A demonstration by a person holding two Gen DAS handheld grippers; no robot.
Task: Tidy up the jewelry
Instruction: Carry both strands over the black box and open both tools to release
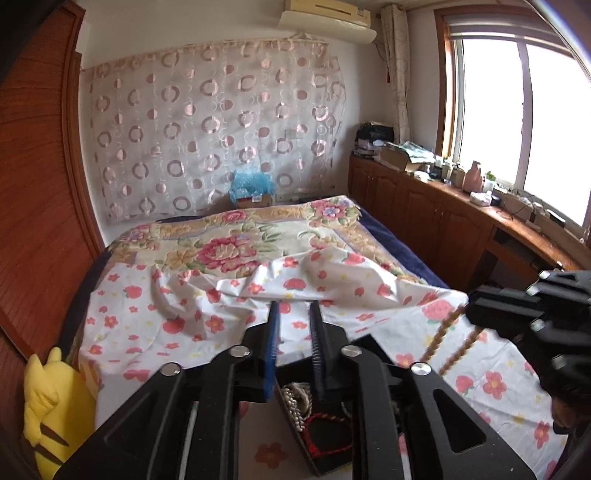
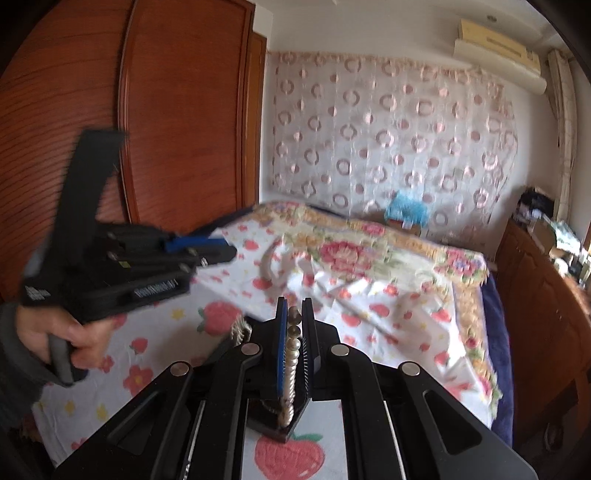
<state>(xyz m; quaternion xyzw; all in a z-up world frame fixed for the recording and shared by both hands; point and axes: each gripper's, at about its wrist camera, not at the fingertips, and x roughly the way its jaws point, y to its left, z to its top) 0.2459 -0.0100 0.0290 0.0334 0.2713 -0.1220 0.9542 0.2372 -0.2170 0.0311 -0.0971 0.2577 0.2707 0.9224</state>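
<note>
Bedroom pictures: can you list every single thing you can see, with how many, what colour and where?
bead necklace: one, pearl-white and brown beads, clamped in the right gripper, hanging down to the box
jewelry box: one, black, on the sheet under the grippers, holding a red cord and pale beads
sheet: one, white with red flowers, over the bed
quilt: one, floral, at the bed's far end
plush toy: one, yellow, left of the bed
curtain: one, white with pink rings, on the wall
air conditioner: one, cream, above the curtain
cabinets: brown, under the window
left gripper: black, open
right gripper: black, shut on the necklace
hand: one, holding the left gripper
</note>
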